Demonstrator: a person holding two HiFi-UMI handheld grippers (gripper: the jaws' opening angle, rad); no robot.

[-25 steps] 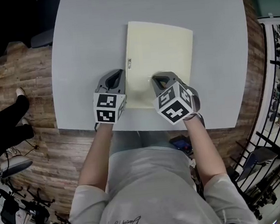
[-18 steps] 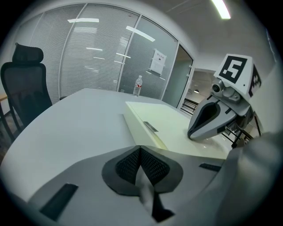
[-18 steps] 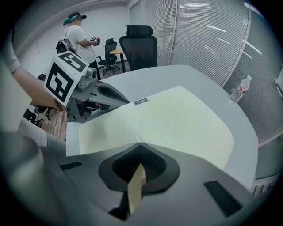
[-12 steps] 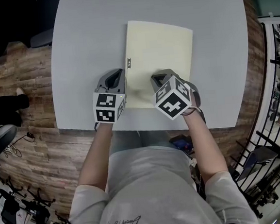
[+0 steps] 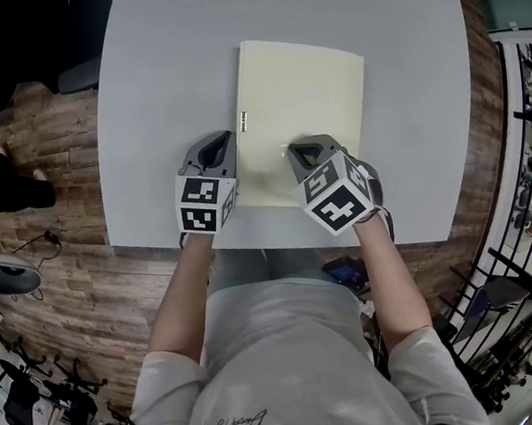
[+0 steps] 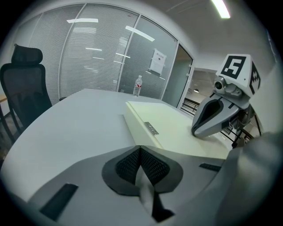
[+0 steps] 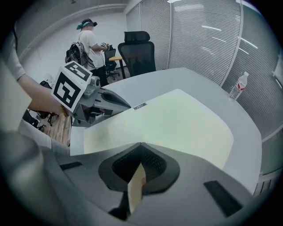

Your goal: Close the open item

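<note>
Two grippers sit near the front edge of the grey table (image 5: pixel 152 69). The left gripper (image 5: pixel 216 148) lies on bare tabletop just beside the folder's spine edge. Its jaws are drawn together on nothing, and only table grey shows through the slit behind the pads. Next comes the pale yellow folder (image 5: pixel 311 92), flat in the middle of the table with a small label (image 5: pixel 241 120) along its left edge. Its cover looks down already, so the closing seems all but finished. The right gripper (image 5: pixel 299 150) rests its tip on the near part of that cover, jaws likewise pinched together and gripping nothing. The yellow behind its pads is, as I judge, the cover beneath. To finish well, the right tip should press straight down and smooth toward the free right edge. Dragging sideways could slide the whole folder across the slick top. The left gripper is well placed to brace the spine side against such a slide. Lifting off should be vertical, so the cover does not spring up.
</note>
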